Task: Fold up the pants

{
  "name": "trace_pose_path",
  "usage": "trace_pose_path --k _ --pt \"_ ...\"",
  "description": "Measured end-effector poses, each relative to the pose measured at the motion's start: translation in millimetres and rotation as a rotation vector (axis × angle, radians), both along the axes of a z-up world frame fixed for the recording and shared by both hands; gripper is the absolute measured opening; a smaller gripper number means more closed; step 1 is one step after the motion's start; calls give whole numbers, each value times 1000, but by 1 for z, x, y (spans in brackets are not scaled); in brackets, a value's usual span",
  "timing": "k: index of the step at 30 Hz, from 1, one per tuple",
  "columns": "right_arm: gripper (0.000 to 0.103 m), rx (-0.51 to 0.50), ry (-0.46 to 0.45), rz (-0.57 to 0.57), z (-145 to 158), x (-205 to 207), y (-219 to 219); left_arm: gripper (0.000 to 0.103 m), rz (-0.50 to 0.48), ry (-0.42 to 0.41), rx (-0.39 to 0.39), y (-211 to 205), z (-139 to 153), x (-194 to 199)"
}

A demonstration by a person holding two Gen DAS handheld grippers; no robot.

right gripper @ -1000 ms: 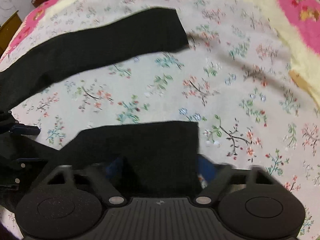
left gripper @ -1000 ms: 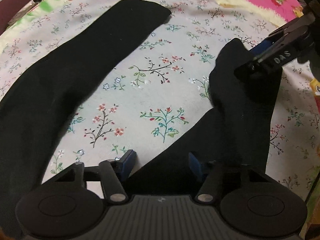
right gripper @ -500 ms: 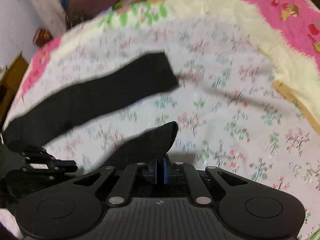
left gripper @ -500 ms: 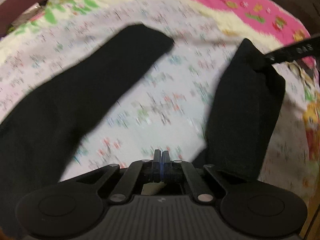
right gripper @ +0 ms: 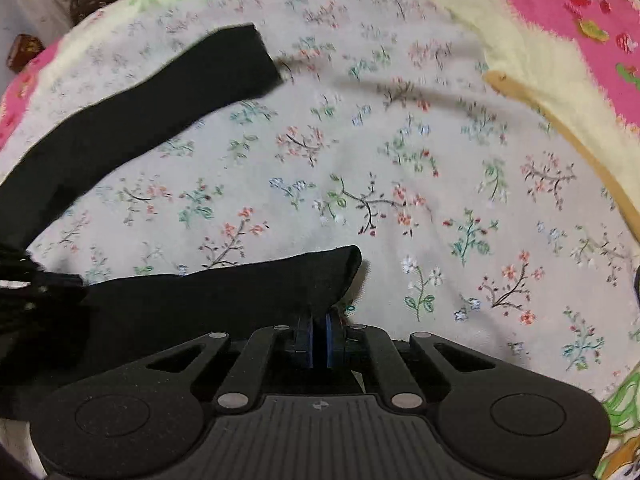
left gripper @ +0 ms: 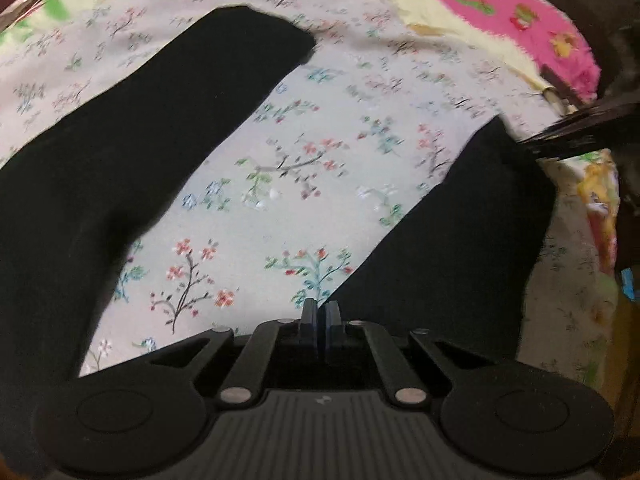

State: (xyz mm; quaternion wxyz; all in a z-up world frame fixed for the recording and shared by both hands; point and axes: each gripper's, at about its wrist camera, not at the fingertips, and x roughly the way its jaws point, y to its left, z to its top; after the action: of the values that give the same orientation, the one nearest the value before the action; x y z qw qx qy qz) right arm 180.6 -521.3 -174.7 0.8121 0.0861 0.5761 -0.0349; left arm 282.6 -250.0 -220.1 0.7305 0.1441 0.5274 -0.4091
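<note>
Bedsheet with floral print lies under black pants, legs spread apart. Right gripper pinches one leg's hem between pressed fingers; left gripper is closed at that leg's inner edge.

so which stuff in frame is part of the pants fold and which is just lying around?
In play:
- black pants, legs spread apart
- left gripper, shut on the near leg
- right gripper, shut on that leg's hem end

Lying about:
- floral sheet under the pants
- pink blanket at the far edge
- brown box, far left
</note>
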Motion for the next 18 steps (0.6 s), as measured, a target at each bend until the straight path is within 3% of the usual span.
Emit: trace_pose_path --k 1,3,5,8,12,16,18 --pt "0 1 1 -4 -2 2 0 19 -14 22 -20 1 2 1" --pt "0 -15 6 13 -6 4 3 39 -68 52 -29 -1 4 1" --pt "0 -25 8 25 -7 7 5 43 -143 51 -1 -9 -2 -5" --pt "0 -38 -3 44 -6 9 4 44 -189 -14 37 -20 -7 -7" --pt "5 -47 -4 74 -8 12 3 50 -149 -25 23 -23 -19 4" --pt "5 -63 -2 104 -14 16 4 51 -189 -53 37 -22 -25 2" --pt "3 -52 -8 99 -16 17 3 36 -208 -73 65 -26 -20 -4"
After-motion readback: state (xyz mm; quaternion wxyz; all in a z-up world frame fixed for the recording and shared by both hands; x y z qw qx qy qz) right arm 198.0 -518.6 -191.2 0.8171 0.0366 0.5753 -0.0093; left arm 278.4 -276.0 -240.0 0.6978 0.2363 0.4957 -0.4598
